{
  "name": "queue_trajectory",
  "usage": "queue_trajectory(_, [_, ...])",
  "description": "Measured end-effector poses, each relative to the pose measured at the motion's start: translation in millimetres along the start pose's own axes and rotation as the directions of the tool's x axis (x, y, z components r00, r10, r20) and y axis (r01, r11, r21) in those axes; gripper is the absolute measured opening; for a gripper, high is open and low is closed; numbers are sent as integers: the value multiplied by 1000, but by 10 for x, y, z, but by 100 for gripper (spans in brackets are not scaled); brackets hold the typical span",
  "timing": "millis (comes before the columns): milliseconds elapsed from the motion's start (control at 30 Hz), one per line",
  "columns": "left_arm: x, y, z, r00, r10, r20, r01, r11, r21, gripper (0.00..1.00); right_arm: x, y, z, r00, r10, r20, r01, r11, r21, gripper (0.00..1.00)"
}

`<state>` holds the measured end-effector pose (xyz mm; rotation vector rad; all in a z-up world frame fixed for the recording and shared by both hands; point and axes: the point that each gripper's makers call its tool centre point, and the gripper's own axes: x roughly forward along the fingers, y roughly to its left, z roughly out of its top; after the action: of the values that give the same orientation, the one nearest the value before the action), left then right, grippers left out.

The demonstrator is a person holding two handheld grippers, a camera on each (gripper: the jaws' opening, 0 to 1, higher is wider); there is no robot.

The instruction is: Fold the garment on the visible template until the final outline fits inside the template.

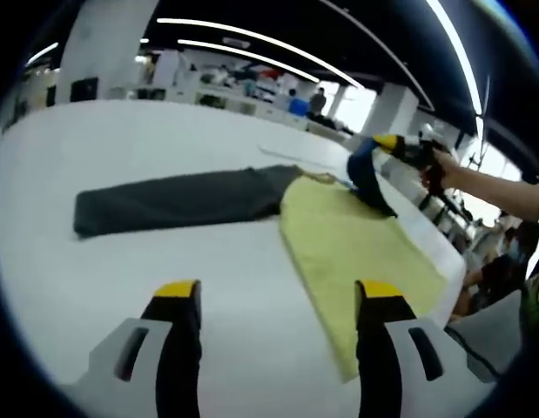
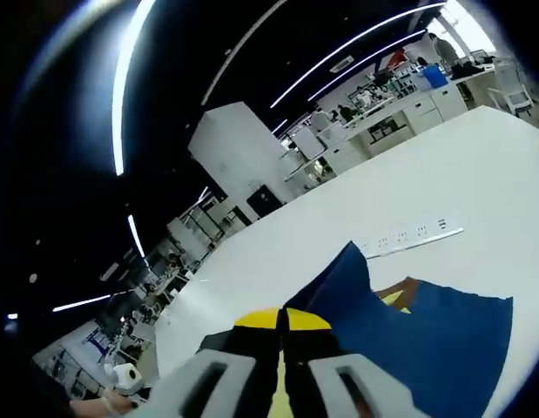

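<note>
A long dark garment (image 1: 182, 200) lies stretched across the white table (image 1: 121, 287); one end of it reaches over the far corner of the yellow-green template (image 1: 356, 252). My right gripper (image 1: 400, 148) is raised over that corner with the garment's end hanging from it. In the right gripper view the garment (image 2: 417, 348) looks navy blue, and the right gripper (image 2: 282, 320) is shut on a peak of its cloth. A sliver of the template (image 2: 391, 299) shows under the fold. My left gripper (image 1: 278, 292) stands open low over bare table, short of the garment.
A white strip with sockets (image 2: 408, 237) lies on the table beyond the garment. The table's edge (image 1: 434, 235) runs just past the template, with seated people (image 1: 504, 261) beside it. Desks and shelves (image 1: 243, 87) stand in the background.
</note>
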<state>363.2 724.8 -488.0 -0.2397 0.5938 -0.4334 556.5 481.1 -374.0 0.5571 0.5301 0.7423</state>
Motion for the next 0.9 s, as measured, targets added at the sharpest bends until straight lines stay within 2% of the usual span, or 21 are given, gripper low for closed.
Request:
queue_trajectory(167, [7,-6,-1,1000,-2,-1,2,1000,-1,68,252,170,-143,998,37,-55,-39,999,-31,0])
queue_trajectory(267, [12,-2,-4,1000,-1,-3,1,1000,-4,68,378,198,-321,993,34,-109,-41,997,-64,0])
queue_trajectory(367, [12,-5,-2,1000,0,-3,0,1000,-6,68,498,174,-528,986,25,-165,-39,996,-83,0])
queue_trajectory(500, [18,-1,-2,1000,1,-3,-1,1000,-7,67,644,81,-712,979,12,-203,-24,998,-57,0])
queue_trajectory(767, [23,36,12,1000,10,4,-10,1000,-19,67,802,-3,-1028,962,-4,-273,-12,998,-58,0])
queue_trajectory(900, [23,29,17,1000,8,7,-8,1000,-22,67,906,-54,-1114,955,-6,-297,-11,998,-54,0])
